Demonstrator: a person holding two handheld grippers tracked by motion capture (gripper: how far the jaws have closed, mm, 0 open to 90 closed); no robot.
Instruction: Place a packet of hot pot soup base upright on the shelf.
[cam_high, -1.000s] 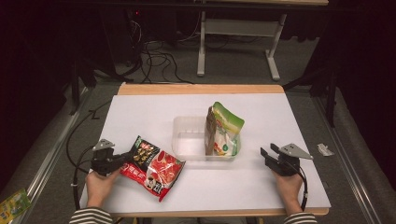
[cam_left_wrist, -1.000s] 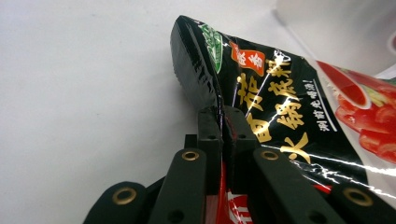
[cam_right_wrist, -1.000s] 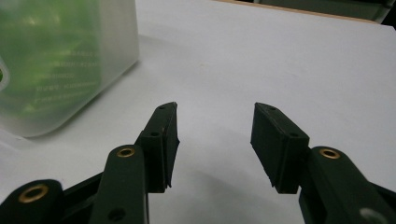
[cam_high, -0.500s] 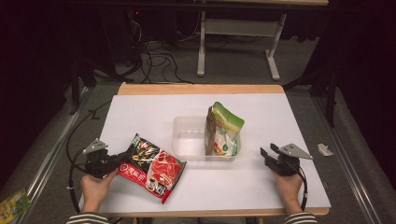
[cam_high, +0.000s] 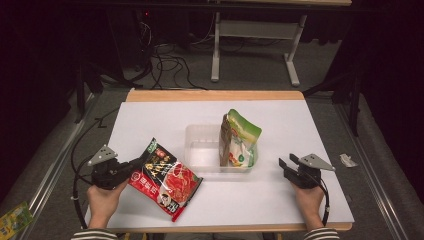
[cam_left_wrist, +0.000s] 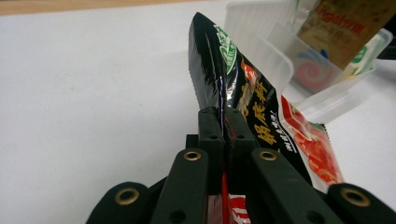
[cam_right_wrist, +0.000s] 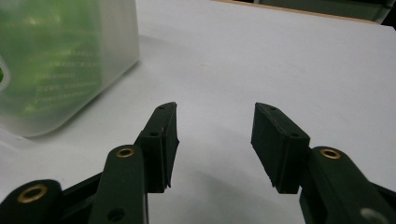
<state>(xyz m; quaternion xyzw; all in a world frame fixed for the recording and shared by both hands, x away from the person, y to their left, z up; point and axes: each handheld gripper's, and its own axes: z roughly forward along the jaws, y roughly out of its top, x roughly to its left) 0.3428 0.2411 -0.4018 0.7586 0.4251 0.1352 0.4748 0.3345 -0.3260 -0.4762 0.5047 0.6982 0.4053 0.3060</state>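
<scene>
Packet, red and black, glossy foil, flat, with printed characters (cam_high: 165, 177): clamped by its black upper edge between the jaws of my left gripper (cam_high: 134, 165), pads pressed together on the foil with nothing but the film between them. It hangs tilted from that edge, its lower corner pointing toward my side of the white table (cam_high: 300, 125), just off the near-left corner of the clear plastic tub (cam_high: 200, 145).

Tub, clear plastic, rectangular, open-topped: the landmark for this entry, near the table's middle. Its left half looks free.

Pouch, green and cream, upright (cam_high: 239, 140): stands in the tub's right half, leaning against the right wall, its top well above the rim.

Right gripper (cam_high: 286, 163): well to the right of the tub, jaws apart, nothing between them, low by the table surface.

Step in hand, as I judge it: lift and carry of the red packet toward the tub.

Next move calls for: bringing the packet over the tub's near-left rim, lower corner first, into the free left half beside the green pouch, then parting my left jaws. Limp foil may catch on the rim, so clearance comes first.
</scene>
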